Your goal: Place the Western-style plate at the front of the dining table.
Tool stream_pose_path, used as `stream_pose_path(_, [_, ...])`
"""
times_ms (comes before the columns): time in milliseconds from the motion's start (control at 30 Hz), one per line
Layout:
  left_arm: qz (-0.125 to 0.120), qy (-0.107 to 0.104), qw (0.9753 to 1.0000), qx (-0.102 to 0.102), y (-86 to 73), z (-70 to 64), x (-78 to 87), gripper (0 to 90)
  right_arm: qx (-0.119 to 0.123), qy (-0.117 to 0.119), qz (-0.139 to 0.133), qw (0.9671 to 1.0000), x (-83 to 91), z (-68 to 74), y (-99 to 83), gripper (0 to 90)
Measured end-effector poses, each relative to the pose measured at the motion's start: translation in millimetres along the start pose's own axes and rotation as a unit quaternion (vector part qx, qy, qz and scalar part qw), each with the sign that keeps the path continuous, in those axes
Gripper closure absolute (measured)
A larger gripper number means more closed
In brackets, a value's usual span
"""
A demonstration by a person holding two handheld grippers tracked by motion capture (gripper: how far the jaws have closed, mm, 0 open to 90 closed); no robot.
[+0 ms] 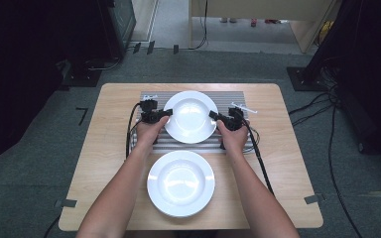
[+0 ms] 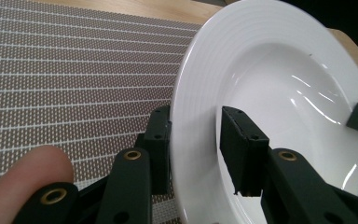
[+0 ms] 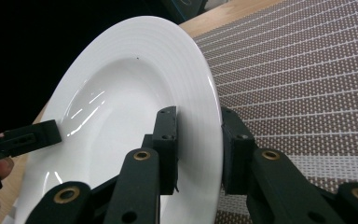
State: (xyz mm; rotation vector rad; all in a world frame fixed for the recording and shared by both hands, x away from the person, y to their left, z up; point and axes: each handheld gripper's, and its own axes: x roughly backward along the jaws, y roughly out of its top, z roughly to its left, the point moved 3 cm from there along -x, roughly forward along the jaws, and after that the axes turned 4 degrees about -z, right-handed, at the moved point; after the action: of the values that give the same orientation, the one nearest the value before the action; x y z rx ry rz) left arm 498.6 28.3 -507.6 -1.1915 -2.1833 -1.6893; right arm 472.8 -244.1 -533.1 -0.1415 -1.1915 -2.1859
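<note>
In the high view, a white plate (image 1: 190, 116) lies over a striped grey mat (image 1: 233, 99) at the far middle of the wooden table (image 1: 287, 163), and a second plate (image 1: 180, 182) sits nearer the person, well clear of both tools. The left gripper (image 1: 164, 114) meets the far plate's left rim and the right gripper (image 1: 214, 116) meets its right rim, so the plate lies directly between the two hands, each about equally close; any lift looks set to be a two-handed one along that left-right line. In the left gripper view, the left gripper (image 2: 196, 140) straddles the rim of the plate (image 2: 279, 74): one jaw sits under the rim against the mat (image 2: 74, 70) side, the other over the sloping inner face with a slim gap, so I judge it not yet fully clamped. In the right gripper view, the right gripper (image 3: 198, 140) has one jaw on the plate's (image 3: 121, 93) upper face and one beneath the rim, both seemingly pressing, gripping the plate, which tilts up off the mat (image 3: 307, 70).
</note>
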Motion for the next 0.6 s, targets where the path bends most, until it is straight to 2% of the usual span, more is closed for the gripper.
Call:
stream_pose_path(67, [-0.001, -0.005, 1.0, 0.002, -0.5, 0.8, -2.2, 59.7, -0.007, 0.0, 0.004, 1.0, -3.7, -3.3, -0.4, 72.0])
stream_pose_path(133, [-0.001, 0.002, 1.0, 0.007, -2.6, 1.3, -7.4, 58.5, -0.008, -0.003, 0.007, 0.9999, -7.2, -5.4, -0.9, 71.5])
stream_pose_path(200, [0.0, 0.007, 1.0, 0.004, -3.4, 1.6, -9.1, 57.7, -0.01, -0.006, 0.011, 0.9999, -10.0, -7.1, -1.6, 71.1])
stream_pose_path(300, [0.008, 0.016, 0.9998, 0.004, -5.8, 2.4, -12.8, 57.1, 0.003, -0.011, 0.014, 0.9998, -12.6, -6.9, -1.3, 70.3])
stream_pose_path(367, [0.012, 0.015, 0.9998, 0.007, -7.2, 4.1, -14.2, 55.2, 0.011, -0.01, 0.016, 0.9998, -14.0, -7.0, -1.1, 70.0])
stream_pose_path(400, [0.009, 0.004, 0.9999, 0.014, -7.5, 4.6, -14.3, 53.5, 0.015, -0.009, 0.016, 0.9997, -14.4, -7.4, -0.8, 69.9])
stream_pose_path(500, [0.01, -0.008, 0.9997, 0.019, -7.0, 5.5, -13.0, 48.0, 0.026, -0.01, 0.022, 0.9994, -14.8, -6.6, 0.0, 67.5])
stream_pose_path(600, [-0.005, -0.005, 0.9999, 0.01, -3.0, 7.3, -5.4, 45.6, 0.036, -0.013, 0.026, 0.9989, -12.7, -6.7, 1.2, 59.8])
